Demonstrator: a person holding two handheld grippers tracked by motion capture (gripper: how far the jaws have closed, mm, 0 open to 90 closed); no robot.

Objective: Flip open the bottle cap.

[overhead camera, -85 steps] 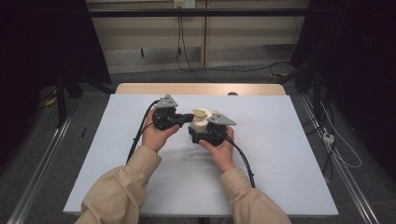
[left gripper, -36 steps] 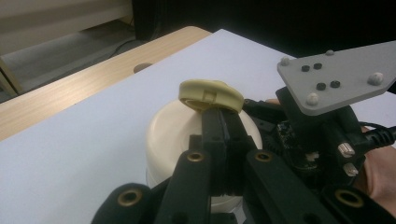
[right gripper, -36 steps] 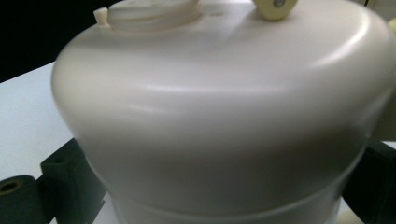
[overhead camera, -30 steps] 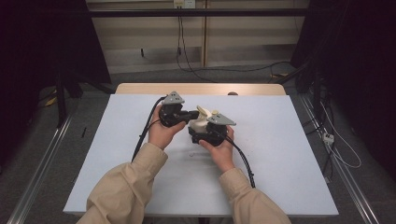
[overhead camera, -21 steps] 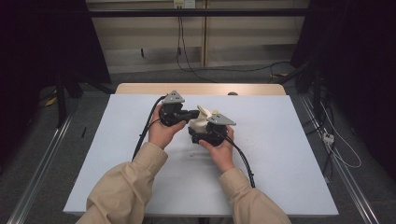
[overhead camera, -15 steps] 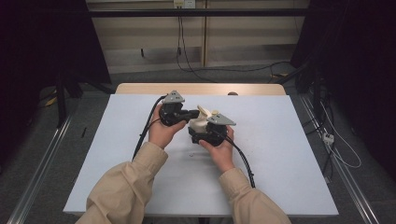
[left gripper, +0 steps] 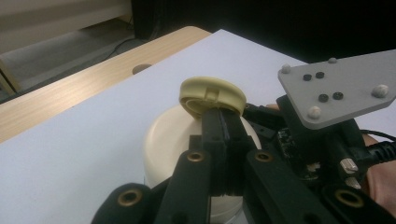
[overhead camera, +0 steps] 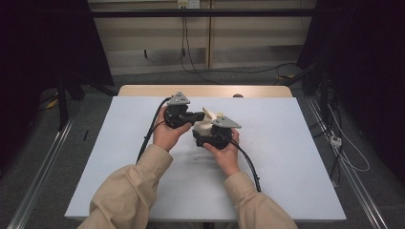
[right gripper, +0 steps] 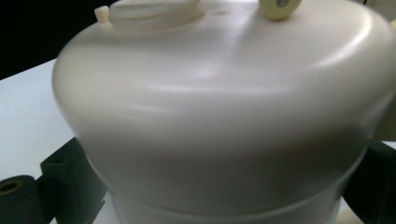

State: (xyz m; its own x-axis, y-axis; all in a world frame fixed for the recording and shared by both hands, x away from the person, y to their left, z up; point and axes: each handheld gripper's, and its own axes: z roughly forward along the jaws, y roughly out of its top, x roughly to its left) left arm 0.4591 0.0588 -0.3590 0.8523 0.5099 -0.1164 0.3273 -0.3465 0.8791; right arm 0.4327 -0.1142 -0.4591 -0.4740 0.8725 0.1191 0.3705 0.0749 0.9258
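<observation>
- Bottle (left gripper: 187, 140), cream and round-shouldered, is sitting mid-table, gripped around its body by the right gripper (overhead camera: 210, 136), whose jaws are spreading to either side of it in the right gripper view.
- Left gripper (left gripper: 223, 122) is pinching the rim of the cap (left gripper: 212, 95) with its jaws nearly closed; the cap is tilting just above the bottle's shoulder.
- In the right gripper view the bottle (right gripper: 224, 116) is showing a threaded neck (right gripper: 154, 9) at top left, bare, while the cap (right gripper: 279, 8) is hanging off to the right of it, so the cap is off the neck and apart from it.
- Judging by this, the step in hand is cap handling at the neck; whether the cap is coming off or going on, I cannot tell from the pictures.
- If it is going on, the next move is calling for levelling the tilted cap, centring it over the neck, and turning while the right gripper is steadying the body.
- If it is coming off, the next move is calling for carrying the cap clear and setting it on the table (overhead camera: 296, 143), without tipping the bottle.
- High view is showing both hands close together near the table's middle, the left hand (overhead camera: 167, 136) beside the right hand (overhead camera: 224, 152).
</observation>
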